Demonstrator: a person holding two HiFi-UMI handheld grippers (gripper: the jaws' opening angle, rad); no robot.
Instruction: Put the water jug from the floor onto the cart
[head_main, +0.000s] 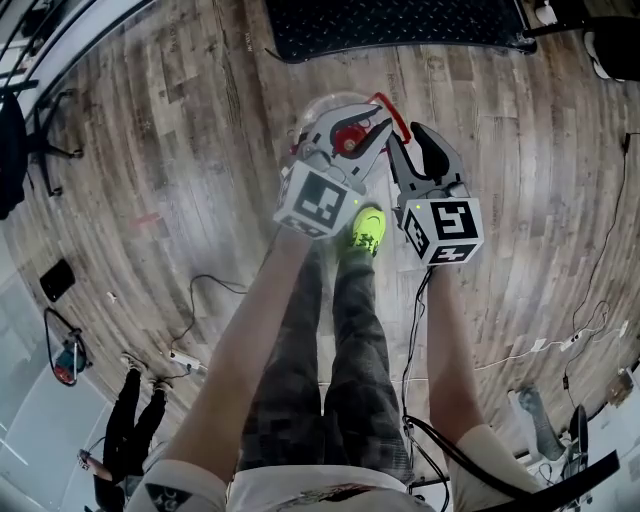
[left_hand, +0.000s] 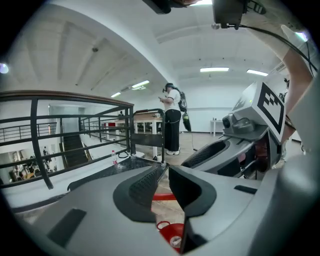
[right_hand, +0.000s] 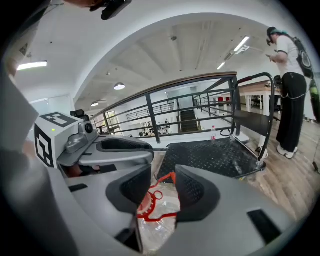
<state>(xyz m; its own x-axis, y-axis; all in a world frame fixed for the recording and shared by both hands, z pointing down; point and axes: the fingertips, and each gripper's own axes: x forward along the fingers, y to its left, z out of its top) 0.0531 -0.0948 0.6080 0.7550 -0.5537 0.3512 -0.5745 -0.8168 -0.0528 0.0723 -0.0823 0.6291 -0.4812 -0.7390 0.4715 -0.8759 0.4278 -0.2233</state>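
Observation:
The water jug (head_main: 322, 106), clear with a red cap (head_main: 347, 138) and a red handle (head_main: 396, 115), stands on the wooden floor just ahead of a yellow-green shoe. My left gripper (head_main: 355, 135) hovers over its top, jaws a little apart and empty; in the left gripper view the left gripper (left_hand: 164, 175) shows the cap (left_hand: 172, 236) below the gap. My right gripper (head_main: 408, 140) is beside it on the right, open. In the right gripper view the right gripper (right_hand: 164, 187) frames the jug (right_hand: 155, 220) lower down, untouched. The cart's black checker-plate deck (head_main: 400, 25) lies beyond.
The cart deck (right_hand: 210, 155) has an upright push rail (right_hand: 270, 100) at its right. A metal railing (right_hand: 175, 105) runs behind it. A person in black trousers (left_hand: 172, 127) stands farther off. Cables (head_main: 200, 300) trail over the floor at left and right.

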